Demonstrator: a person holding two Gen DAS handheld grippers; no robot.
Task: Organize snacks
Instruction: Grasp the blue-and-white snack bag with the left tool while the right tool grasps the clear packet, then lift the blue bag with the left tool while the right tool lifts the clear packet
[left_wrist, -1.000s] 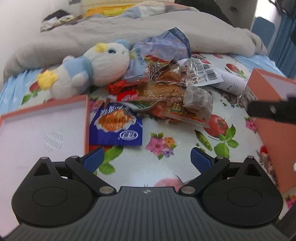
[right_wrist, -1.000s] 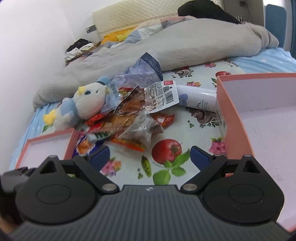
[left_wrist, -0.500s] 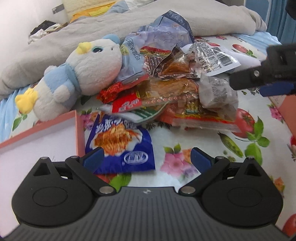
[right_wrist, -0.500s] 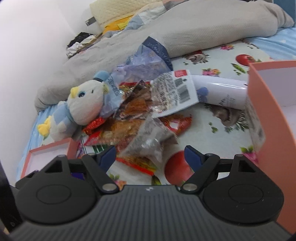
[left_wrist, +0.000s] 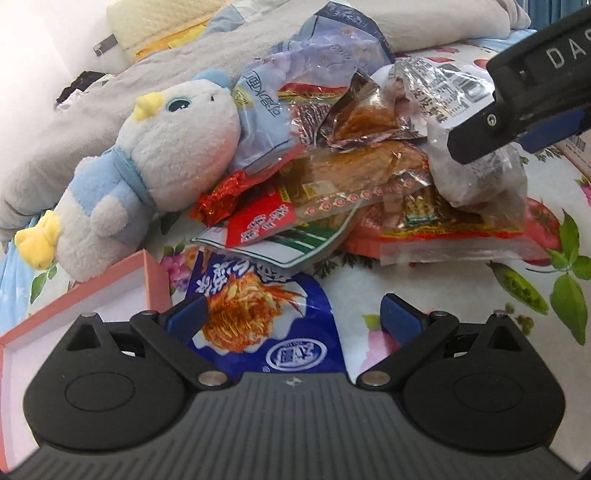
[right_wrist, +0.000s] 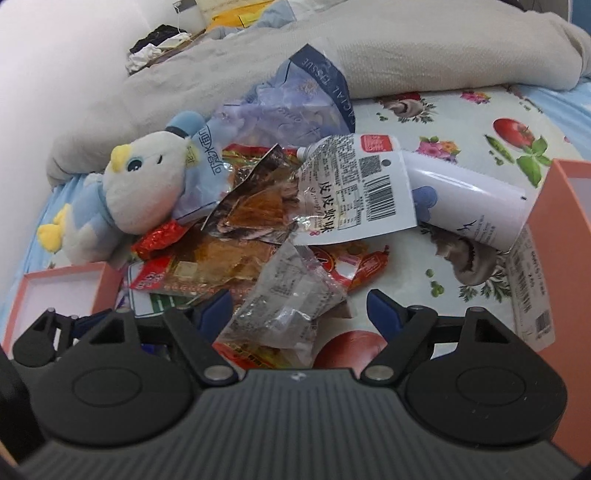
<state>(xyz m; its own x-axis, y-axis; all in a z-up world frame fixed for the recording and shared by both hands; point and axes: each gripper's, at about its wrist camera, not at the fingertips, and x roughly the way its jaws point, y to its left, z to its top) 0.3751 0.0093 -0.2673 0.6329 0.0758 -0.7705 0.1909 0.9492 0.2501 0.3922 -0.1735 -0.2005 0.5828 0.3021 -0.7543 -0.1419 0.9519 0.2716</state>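
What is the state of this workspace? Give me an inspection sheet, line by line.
Surface: flower-and-fruit print cloth over a bed.
Job's things: snack packets piled together; blue packet lies between the left claw's fingers; clear crinkled packet between the right claw's.
Boxes: pink tray at left, pink box at right, nothing seen in what shows of either.
Clutter: plush toy, tissue pack, white tube.
Claws: left claw open; right claw open, jaws just been closing, not yet pressing.
Cables: nothing seen.
Surroundings: grey duvet, white wall.
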